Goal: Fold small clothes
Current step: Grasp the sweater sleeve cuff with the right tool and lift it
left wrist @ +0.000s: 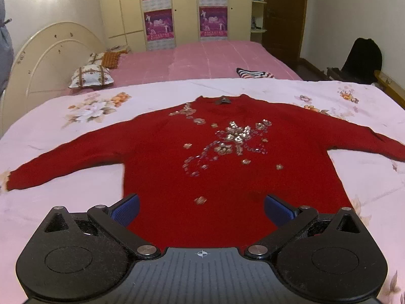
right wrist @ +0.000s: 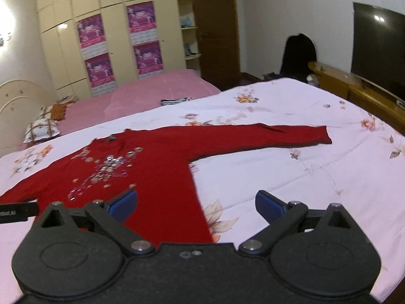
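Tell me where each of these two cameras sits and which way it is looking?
Left wrist: sits on the left gripper, looking forward over the red sweater's front toward the wardrobe; open blue-padded jaws show.
Right wrist: sits on the right gripper, aimed over the hem's right corner and one sleeve toward a television; jaws open, empty.
Shared: sweater, floral bedspread, pink bed.
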The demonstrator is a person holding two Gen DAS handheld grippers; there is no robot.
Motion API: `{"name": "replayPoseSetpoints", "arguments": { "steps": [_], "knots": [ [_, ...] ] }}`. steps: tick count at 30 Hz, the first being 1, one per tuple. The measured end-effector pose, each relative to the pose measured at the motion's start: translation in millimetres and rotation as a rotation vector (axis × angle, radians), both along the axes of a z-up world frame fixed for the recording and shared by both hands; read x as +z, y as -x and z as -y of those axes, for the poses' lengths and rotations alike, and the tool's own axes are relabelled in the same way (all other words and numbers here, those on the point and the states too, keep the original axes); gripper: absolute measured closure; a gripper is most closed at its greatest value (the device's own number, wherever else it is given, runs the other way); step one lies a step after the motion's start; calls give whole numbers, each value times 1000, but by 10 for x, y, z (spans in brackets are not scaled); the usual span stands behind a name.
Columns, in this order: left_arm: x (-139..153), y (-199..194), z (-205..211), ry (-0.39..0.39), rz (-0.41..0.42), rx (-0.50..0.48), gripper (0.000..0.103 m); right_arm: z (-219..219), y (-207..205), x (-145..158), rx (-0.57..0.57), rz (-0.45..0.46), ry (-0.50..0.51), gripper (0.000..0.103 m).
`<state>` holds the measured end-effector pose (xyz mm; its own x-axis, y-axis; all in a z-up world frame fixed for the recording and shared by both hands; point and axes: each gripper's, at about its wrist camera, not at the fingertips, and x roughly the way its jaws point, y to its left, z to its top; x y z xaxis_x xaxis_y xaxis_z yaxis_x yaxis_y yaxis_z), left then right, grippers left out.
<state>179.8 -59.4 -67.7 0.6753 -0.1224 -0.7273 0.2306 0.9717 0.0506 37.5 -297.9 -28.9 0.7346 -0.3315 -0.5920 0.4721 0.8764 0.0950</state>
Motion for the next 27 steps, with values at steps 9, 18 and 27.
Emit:
{"name": "replayPoseSetpoints", "arguments": {
  "steps": [9,18,27],
  "knots": [
    [-244,-547,731,3,-17,-26,0,860,-491,-310,-59,-35,-89,21],
    [-548,-1067,1467,16,-43,-33,0,1813,-870,-672,-160,-58,-185,27],
    [-869,-1434,1681,-51,-58,23,0,2791,-943,-1063,-364,-57,-302,38]
  ]
}}
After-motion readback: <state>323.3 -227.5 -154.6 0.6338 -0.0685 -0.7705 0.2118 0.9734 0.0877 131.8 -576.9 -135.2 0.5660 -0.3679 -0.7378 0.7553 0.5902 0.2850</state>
